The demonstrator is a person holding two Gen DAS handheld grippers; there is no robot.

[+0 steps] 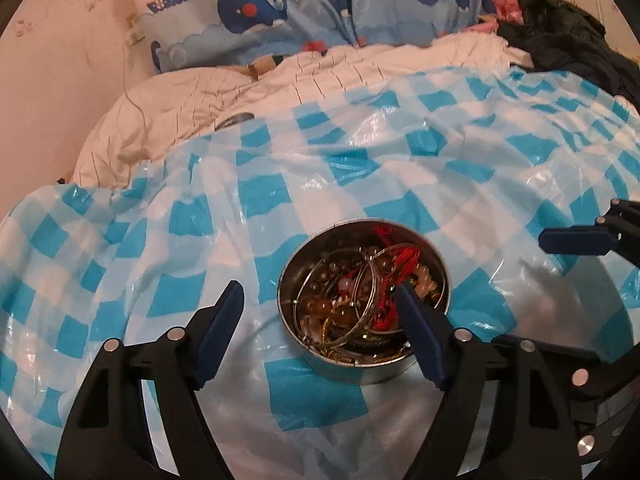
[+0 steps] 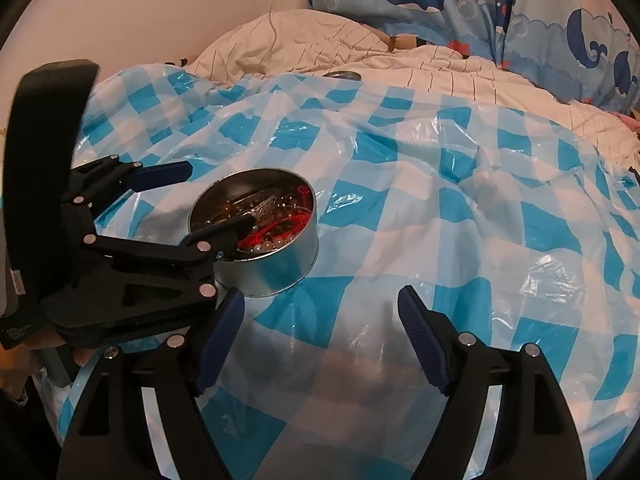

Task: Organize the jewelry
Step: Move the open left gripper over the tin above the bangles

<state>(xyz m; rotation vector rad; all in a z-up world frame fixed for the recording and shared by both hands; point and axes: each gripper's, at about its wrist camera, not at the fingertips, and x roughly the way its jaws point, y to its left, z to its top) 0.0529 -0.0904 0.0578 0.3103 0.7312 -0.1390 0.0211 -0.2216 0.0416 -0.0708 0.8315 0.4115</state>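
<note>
A round metal tin (image 1: pixel 362 368) full of tangled jewelry (image 1: pixel 360 300) (silver bangles, red cords, amber and pearl beads) sits on a blue-and-white checked plastic sheet (image 1: pixel 320 168). My left gripper (image 1: pixel 320 292) is open; its right finger reaches over the tin's rim into the jewelry, its left finger stays outside the tin. In the right wrist view the tin (image 2: pixel 276 264) stands at the left with the left gripper (image 2: pixel 216 196) straddling its wall. My right gripper (image 2: pixel 322 296) is open and empty over the sheet, to the right of the tin. One of its fingers (image 1: pixel 572 240) shows at the left wrist view's right edge.
The sheet covers a rumpled bed with a white striped duvet (image 1: pixel 280 84) behind it. A whale-print pillow (image 1: pixel 304 8) leans on the wall. Dark clothing (image 1: pixel 568 36) lies at the back right. A small metal lid-like object (image 2: pixel 343 75) sits at the sheet's far edge.
</note>
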